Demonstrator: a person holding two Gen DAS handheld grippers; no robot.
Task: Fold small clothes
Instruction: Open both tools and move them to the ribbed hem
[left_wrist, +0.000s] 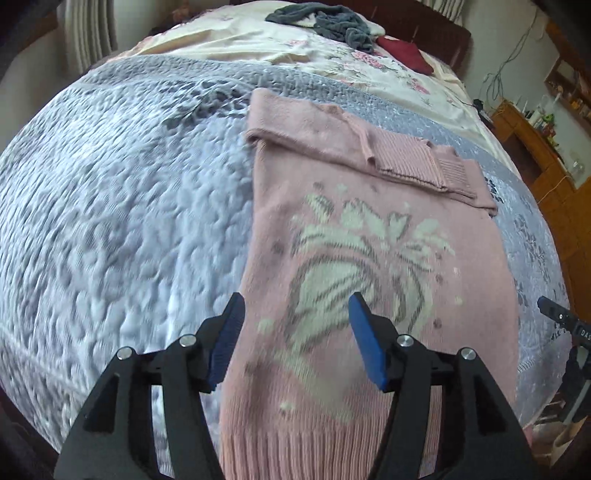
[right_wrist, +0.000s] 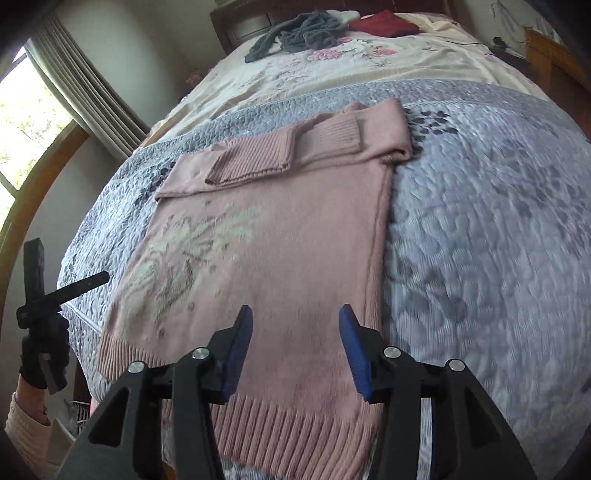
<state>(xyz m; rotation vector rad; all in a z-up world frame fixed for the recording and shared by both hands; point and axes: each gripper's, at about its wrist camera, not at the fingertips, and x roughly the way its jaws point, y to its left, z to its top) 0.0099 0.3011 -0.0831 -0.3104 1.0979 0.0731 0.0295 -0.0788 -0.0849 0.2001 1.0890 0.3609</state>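
A window (right_wrist: 26, 122) and curtain (right_wrist: 88, 85) stand leftmost. The pink sweater (right_wrist: 280, 236) lies flat on the bed's grey quilt (right_wrist: 480, 229), sleeves folded across. Left gripper (left_wrist: 295, 339) and right gripper (right_wrist: 295, 347) hover agape, empty. Beyond: grey garment (right_wrist: 299, 33), red cloth (right_wrist: 384, 22).

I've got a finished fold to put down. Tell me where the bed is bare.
Free: the grey quilt on the left of the pink sweater, and again on its right. The floral sheet between quilt and headboard is mostly open. Crowded: the head of the bed, where the grey garment and red cloth lie.
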